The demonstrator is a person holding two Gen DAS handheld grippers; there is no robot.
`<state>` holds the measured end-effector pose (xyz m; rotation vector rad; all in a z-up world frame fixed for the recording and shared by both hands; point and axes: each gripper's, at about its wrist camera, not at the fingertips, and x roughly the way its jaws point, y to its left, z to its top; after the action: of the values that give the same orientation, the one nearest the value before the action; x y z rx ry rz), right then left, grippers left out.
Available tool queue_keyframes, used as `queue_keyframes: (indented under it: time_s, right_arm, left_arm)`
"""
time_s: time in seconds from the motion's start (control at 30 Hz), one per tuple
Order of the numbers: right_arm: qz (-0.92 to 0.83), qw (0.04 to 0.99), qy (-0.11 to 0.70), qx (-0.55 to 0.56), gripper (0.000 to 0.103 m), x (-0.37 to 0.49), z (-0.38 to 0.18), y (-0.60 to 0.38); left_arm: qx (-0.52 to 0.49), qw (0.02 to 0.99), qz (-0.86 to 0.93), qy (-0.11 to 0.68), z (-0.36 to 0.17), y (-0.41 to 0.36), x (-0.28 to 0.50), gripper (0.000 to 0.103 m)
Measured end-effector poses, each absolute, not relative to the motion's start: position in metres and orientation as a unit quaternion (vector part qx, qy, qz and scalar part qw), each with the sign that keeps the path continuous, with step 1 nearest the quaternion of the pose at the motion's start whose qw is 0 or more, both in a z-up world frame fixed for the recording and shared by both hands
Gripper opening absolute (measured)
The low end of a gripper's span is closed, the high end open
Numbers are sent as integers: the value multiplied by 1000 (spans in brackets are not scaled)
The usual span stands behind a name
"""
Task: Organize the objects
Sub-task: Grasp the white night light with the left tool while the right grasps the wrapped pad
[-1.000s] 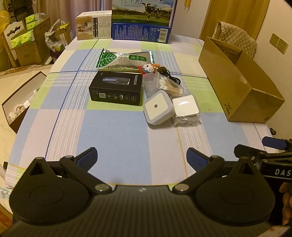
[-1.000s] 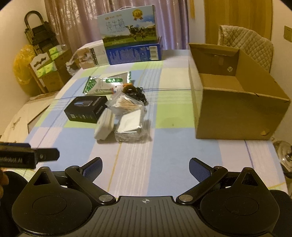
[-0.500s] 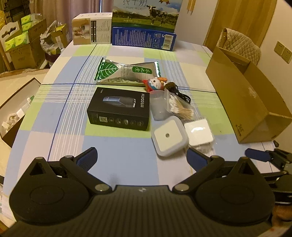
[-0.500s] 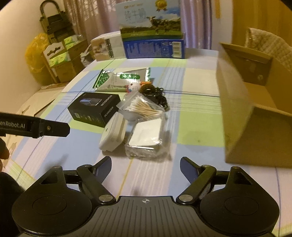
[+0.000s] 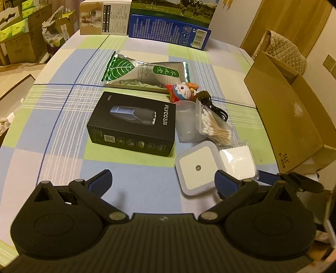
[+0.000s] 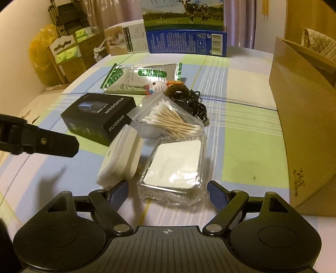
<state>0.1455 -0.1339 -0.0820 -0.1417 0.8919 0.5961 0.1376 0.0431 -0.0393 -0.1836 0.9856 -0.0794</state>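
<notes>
Both grippers now nearer the pile | right gripper wide, empty, clear packet just ahead | left gripper wide, empty | cardboard box unfilled, everything left.

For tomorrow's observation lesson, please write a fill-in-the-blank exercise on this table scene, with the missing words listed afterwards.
1. The shaver box is coloured ____.
2. The clear bag resting on the plastic cup holds cotton ____.
3. The carton at the table's far end pictures a ____.
4. The right gripper has its fingers either side of a clear-wrapped ____ square pad.

Missing words: black; swabs; cow; white
</notes>
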Motion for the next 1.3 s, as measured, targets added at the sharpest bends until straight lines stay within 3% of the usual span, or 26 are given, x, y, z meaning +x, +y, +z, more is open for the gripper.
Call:
queue_keyframes:
  time_s: [0.17, 0.5, 0.77, 0.83, 0.97, 1.3]
  right_arm:
    - [284, 855, 429, -61, 57, 153, -86, -140]
    - [233, 868, 433, -74, 55, 142, -78, -182]
    - [230, 870, 432, -64, 55, 138, -78, -191]
    - [231, 870, 431, -62, 55, 138, -78, -192]
    - [231, 871, 431, -54, 55, 139, -79, -194]
    - [240, 871, 424, -59, 55, 137, -74, -190]
  left_arm:
    - [-109, 869, -45, 480, -46, 44, 141, 102]
    - [-167, 861, -72, 476, -63, 22, 153, 101]
    - [-186, 855, -62, 480, -85, 9, 169, 85]
    - [-185, 854, -61, 482, -89, 9, 169, 73]
    - [-180, 856, -69, 480, -91, 11, 169, 66]
    - [-132, 864, -77, 480, -83, 8, 159, 64]
